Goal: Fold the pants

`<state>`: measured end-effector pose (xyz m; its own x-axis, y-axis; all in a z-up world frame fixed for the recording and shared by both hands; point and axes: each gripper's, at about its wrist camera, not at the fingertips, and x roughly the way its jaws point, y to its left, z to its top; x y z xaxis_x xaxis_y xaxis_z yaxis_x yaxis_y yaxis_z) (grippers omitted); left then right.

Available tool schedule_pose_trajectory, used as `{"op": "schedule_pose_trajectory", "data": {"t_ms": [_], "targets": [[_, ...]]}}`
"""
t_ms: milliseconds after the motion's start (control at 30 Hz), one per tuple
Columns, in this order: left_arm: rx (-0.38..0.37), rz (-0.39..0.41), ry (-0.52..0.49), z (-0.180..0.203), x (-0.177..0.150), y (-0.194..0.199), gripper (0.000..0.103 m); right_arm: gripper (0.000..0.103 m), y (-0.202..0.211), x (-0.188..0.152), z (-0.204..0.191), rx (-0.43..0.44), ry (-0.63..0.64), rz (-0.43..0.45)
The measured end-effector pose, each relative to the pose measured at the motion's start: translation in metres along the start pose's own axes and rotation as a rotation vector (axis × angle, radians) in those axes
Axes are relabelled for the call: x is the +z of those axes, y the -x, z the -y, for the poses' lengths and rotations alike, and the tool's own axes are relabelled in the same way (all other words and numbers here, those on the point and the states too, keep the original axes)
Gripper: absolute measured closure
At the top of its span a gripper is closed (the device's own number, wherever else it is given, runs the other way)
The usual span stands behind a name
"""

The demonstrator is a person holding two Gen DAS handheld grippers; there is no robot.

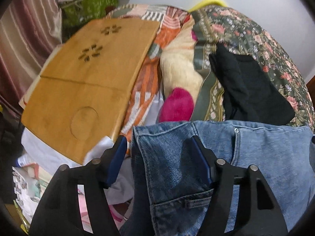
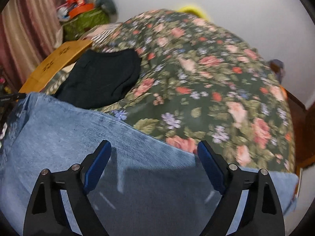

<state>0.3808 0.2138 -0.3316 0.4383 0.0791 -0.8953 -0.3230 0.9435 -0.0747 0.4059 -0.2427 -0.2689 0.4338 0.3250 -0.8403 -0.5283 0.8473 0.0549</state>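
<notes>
On the near edge of the floral bed (image 2: 196, 74), blue jeans (image 2: 82, 133) lie spread with folding seemingly barely begun, left tool (image 1: 157, 151) and right tool (image 2: 152, 157) both gaping open over denim.

Right wrist view is smeared pretty badly, so the floral quilt (image 2: 206, 82) is mush out toward 3 o'clock and the flowers barely read. The jeans (image 2: 82, 137) run off the frame at 6 and 9 o'clock, so no idea where the legs end. In the left wrist view the jeans (image 1: 256, 157) get cut off at 3 and 6 o'clock too, and they cover the lower end of the black garment (image 1: 252, 90). The board (image 1: 84, 86) hides what's under it. The clutter at 11 o'clock (image 1: 88, 2) is too small to make out.
</notes>
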Motion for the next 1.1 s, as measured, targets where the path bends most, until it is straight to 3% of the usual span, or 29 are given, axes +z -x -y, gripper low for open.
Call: {"op": "schedule_pose_trajectory", "data": {"t_ms": [100, 167, 200, 233, 400, 500, 633, 700, 867, 1100], "targets": [[-0.049, -0.022, 0.048, -0.004, 0.000, -0.007, 0.050, 0.023, -0.017, 0.002, -0.005, 0.057, 0.038, -0.041], [-0.051, -0.025, 0.059, -0.005, 0.001, -0.008, 0.066, 0.028, -0.018, 0.002, -0.008, 0.078, 0.052, -0.033], [-0.045, -0.034, 0.055, -0.005, 0.003, -0.009, 0.086, 0.038, -0.017, 0.003, -0.009, 0.096, 0.060, -0.030], [-0.051, -0.051, 0.053, -0.005, 0.004, -0.011, 0.099, 0.042, -0.016, 0.003, -0.010, 0.110, 0.064, -0.033], [-0.070, -0.031, 0.021, 0.000, 0.008, 0.004, 0.100, 0.081, -0.011, 0.003, -0.014, 0.102, 0.074, -0.038], [-0.058, 0.027, -0.008, 0.005, 0.014, 0.021, 0.101, 0.091, -0.008, 0.003, -0.014, 0.094, 0.077, -0.026], [-0.012, 0.059, -0.031, 0.009, 0.030, 0.032, 0.101, 0.095, 0.004, 0.006, -0.016, 0.009, 0.054, 0.050], [-0.029, 0.066, -0.026, 0.008, 0.033, 0.038, 0.101, 0.096, 0.013, 0.007, -0.015, -0.021, 0.011, 0.094], [-0.069, 0.133, -0.078, 0.010, 0.017, 0.075, 0.101, 0.096, 0.041, 0.003, -0.020, -0.017, 0.000, 0.112], [-0.114, 0.210, -0.143, 0.013, -0.016, 0.142, 0.101, 0.096, 0.104, -0.031, -0.042, 0.011, -0.013, 0.147]]}}
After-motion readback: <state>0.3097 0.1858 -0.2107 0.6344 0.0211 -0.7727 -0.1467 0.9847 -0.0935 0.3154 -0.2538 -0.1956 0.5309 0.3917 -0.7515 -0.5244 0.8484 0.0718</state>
